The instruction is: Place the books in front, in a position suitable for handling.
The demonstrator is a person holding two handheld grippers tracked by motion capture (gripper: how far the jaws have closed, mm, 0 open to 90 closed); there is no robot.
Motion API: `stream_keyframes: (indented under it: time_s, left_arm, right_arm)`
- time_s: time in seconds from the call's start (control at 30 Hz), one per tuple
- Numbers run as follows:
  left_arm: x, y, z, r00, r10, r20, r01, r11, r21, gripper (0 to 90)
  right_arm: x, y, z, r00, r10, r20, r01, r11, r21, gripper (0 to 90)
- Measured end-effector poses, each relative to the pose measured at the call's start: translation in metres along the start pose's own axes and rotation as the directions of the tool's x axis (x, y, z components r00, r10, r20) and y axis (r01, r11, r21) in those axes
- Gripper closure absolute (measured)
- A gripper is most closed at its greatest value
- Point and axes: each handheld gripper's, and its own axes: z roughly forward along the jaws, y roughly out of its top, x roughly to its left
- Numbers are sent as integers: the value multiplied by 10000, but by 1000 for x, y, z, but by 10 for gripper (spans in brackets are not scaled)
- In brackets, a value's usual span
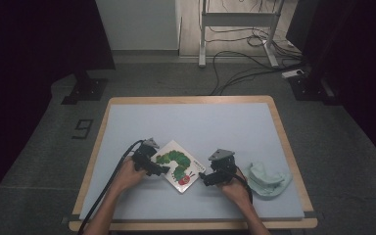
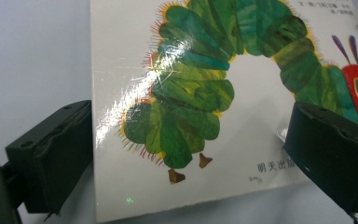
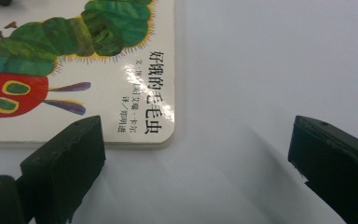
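From the high view, a white square board book with a green caterpillar on its cover (image 1: 177,165) lies turned like a diamond on the pale blue mat (image 1: 200,127) that covers the wooden table, a little below the middle of the frame. The left gripper (image 1: 160,169) sits at the book's left corner, its black tips over the cover's edge, with the person's left hand (image 1: 127,177) behind it. The right gripper (image 1: 206,178) rests just right of the book's lower corner, held by the right hand (image 1: 235,188). A crumpled pale green cloth (image 1: 268,180) lies at the lower right of the mat, close to the right hand.

In the left gripper view, the book (image 2: 223,93) takes up most of the frame, the caterpillar's green body arching across the top and its red head at the right edge. The left gripper (image 2: 205,154) has its jaws spread wide, one at the lower left beside the book's edge, the other at the lower right over the cover; they grip nothing, though I can't be sure whether the right one touches the cover.

In the right gripper view, the book (image 3: 74,70) fills the upper left, its rounded corner with black printed characters near the middle. The right gripper (image 3: 196,154) is wide open and holds nothing, its left jaw just in front of the book's near edge and the other over bare mat (image 3: 270,60).
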Motion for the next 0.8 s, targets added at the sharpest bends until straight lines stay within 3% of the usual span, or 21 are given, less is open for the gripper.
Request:
stream_keyframes:
  time_s: [0.43,0.57,0.7,0.8]
  left_arm:
    - [-23,-35,-20,9989,-442,-162,439,9989,-173,17]
    - [-31,-46,-25,9979,-627,-140,620,9970,-461,7]
    - [-36,-52,-25,9975,-682,-176,668,9951,-727,7]
    - [-38,-54,-26,9980,-613,-139,602,9959,-676,7]
  right_arm:
    - [-11,6,10,9996,249,155,-249,9997,-36,0]
    - [-12,8,13,9996,230,184,-227,9996,-157,15]
    - [-12,6,10,9987,356,-351,-363,9991,-202,122]
    - [-10,5,7,9978,432,-509,-441,9989,-174,105]
